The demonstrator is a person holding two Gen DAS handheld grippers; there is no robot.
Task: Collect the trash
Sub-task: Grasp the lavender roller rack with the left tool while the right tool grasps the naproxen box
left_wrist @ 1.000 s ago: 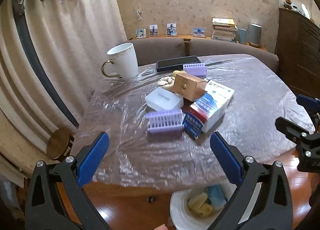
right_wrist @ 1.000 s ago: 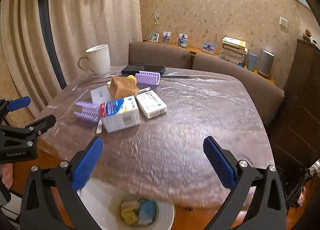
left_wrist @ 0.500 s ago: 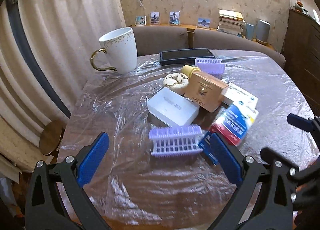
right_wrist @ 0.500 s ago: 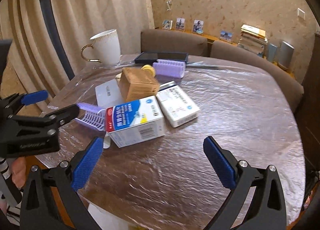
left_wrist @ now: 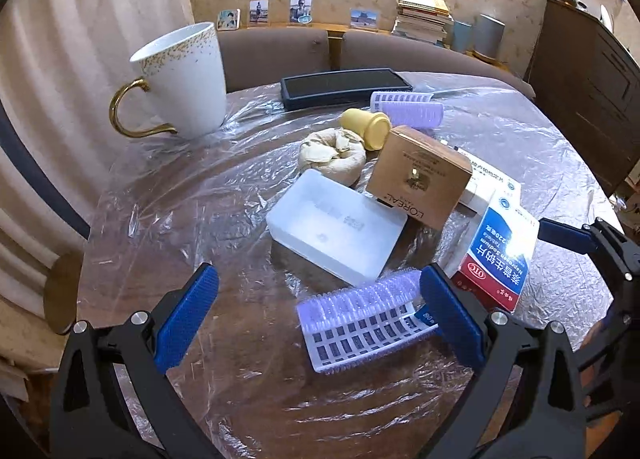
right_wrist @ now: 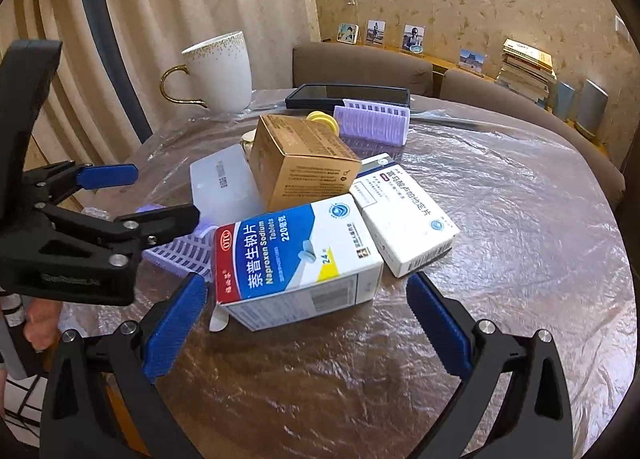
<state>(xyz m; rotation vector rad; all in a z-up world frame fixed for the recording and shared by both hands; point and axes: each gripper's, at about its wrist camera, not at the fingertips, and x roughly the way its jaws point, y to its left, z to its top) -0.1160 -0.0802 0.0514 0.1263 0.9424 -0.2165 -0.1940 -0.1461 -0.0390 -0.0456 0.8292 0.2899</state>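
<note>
Clutter crowded the worktop (left_wrist: 168, 219): the naproxen box (right_wrist: 296, 259) lay between the right gripper (right_wrist: 306, 323)'s released fingers, brown carton (right_wrist: 304, 163) behind it. Left gripper (left_wrist: 320, 315), fingers released, hung over a purple roller (left_wrist: 360, 323). Only its view showed the crumpled wad (left_wrist: 332, 155).

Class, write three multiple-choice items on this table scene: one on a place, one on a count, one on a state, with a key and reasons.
1. Where does the black tablet lie?
A. at the far edge, beyond the boxes
B. under the mug
C. on the floor

2. How many purple hair rollers show?
A. one
B. two
C. four

3. How does the right gripper stand?
A. shut on the brown box
B. open, empty
C. shut on the mug

Key: 1 A, it lies behind the pile; 2 B, a near roller and a far roller; 3 B, its fingers are spread before the naproxen box.
</note>
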